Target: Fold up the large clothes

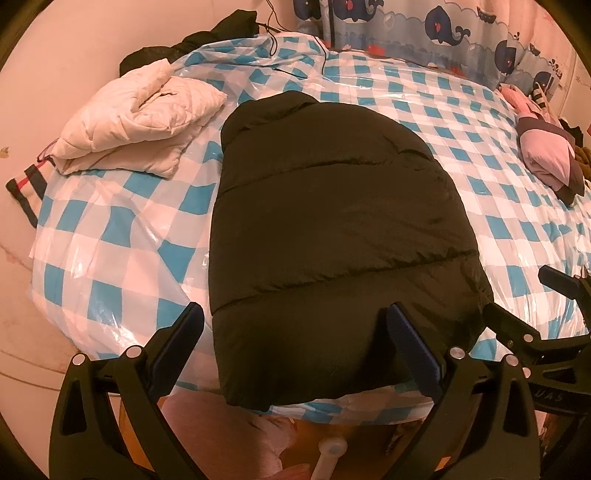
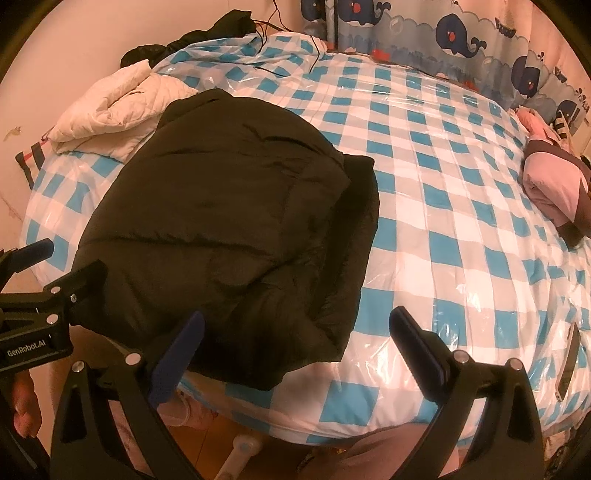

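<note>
A black puffer jacket point(image 1: 332, 229) lies folded into a long narrow block on the blue-and-white checked bed cover point(image 1: 110, 266), its hem at the near edge. My left gripper point(image 1: 295, 321) hovers open over that hem, one finger on each side of the jacket's left part, gripping nothing. In the right wrist view the jacket point(image 2: 229, 221) sits to the left, and my right gripper point(image 2: 298, 319) is open above its near right corner and the bare cover point(image 2: 461, 229). Each gripper shows in the other's view: the right gripper point(image 1: 517, 291) and the left gripper point(image 2: 68, 258), both open.
A folded white quilted jacket point(image 1: 140, 122) lies at the back left, with a black garment point(image 1: 207, 37) and cables behind it. A folded pink-and-purple garment point(image 2: 554, 188) sits at the right edge. A phone point(image 2: 569, 362) rests near the front right. A whale-print curtain point(image 1: 443, 29) hangs behind.
</note>
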`<state>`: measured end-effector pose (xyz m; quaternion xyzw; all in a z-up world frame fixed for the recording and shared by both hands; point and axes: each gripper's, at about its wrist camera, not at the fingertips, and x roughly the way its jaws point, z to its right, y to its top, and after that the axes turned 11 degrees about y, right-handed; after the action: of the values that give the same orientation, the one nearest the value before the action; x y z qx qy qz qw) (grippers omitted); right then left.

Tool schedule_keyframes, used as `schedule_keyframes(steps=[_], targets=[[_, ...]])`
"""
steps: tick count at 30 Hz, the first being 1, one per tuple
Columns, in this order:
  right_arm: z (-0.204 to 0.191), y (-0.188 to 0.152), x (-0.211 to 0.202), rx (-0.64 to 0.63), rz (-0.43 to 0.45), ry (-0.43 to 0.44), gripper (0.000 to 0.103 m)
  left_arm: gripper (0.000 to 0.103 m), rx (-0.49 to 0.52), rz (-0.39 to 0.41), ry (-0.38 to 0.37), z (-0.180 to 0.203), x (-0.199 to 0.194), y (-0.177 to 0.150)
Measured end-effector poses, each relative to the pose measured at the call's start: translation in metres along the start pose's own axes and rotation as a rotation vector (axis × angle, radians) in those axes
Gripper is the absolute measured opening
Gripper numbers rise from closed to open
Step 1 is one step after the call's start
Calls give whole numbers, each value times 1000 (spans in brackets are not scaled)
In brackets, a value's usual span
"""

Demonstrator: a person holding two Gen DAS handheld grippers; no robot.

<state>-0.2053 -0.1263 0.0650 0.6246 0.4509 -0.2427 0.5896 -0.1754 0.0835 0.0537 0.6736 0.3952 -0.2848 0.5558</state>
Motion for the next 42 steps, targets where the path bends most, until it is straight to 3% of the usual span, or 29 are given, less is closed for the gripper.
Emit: schedule_keyframes(steps=[17, 22, 29, 42], targets=[[8, 2, 1, 5, -2, 6, 96, 95, 35, -22, -8, 18, 6, 12], [11, 2, 1, 6, -3, 9, 96, 95, 23, -38, -51, 19, 5, 15], [13, 2, 0, 6, -2, 10, 96, 95, 65, -33, 32, 26, 5, 17], [16, 1, 3, 5, -6, 12, 96, 95, 82, -24, 50, 27, 1, 17]])
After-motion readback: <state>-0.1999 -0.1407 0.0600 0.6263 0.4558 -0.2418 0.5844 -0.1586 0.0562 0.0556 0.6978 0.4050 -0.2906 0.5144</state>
